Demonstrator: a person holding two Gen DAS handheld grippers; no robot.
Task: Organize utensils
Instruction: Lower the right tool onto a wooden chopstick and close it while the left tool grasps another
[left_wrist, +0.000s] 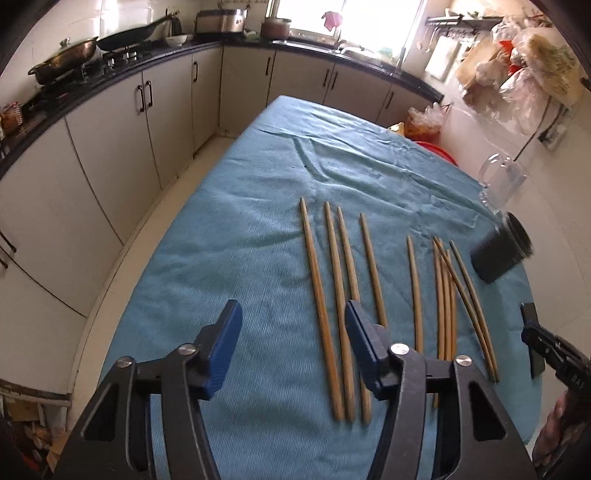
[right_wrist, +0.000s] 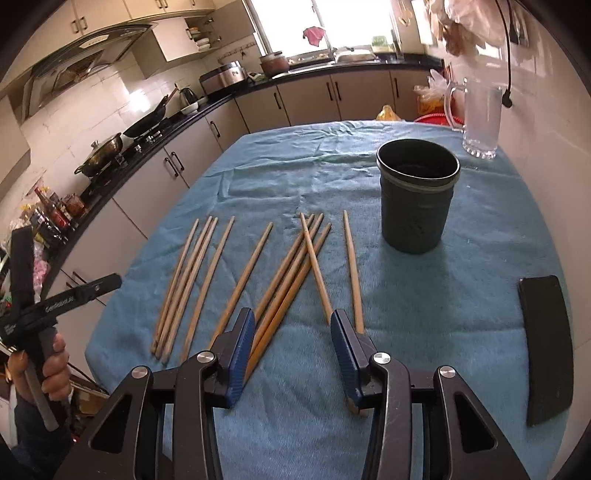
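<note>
Several wooden chopsticks (left_wrist: 332, 295) lie side by side on a table under a blue cloth (left_wrist: 240, 240); they also show in the right wrist view (right_wrist: 247, 273). A dark cup (right_wrist: 417, 199) stands upright beyond them, also seen in the left wrist view (left_wrist: 502, 251). My left gripper (left_wrist: 291, 328) is open and empty above the cloth, left of the chopsticks. My right gripper (right_wrist: 291, 332) is open and empty, low over the near ends of the right-hand chopsticks; part of it shows at the left wrist view's right edge (left_wrist: 535, 339).
A clear glass mug (right_wrist: 480, 118) stands behind the cup near the wall. A flat black object (right_wrist: 546, 347) lies on the cloth at the right. Kitchen counters with pans (left_wrist: 74, 55) run along the left and back. The table's left edge drops to the floor.
</note>
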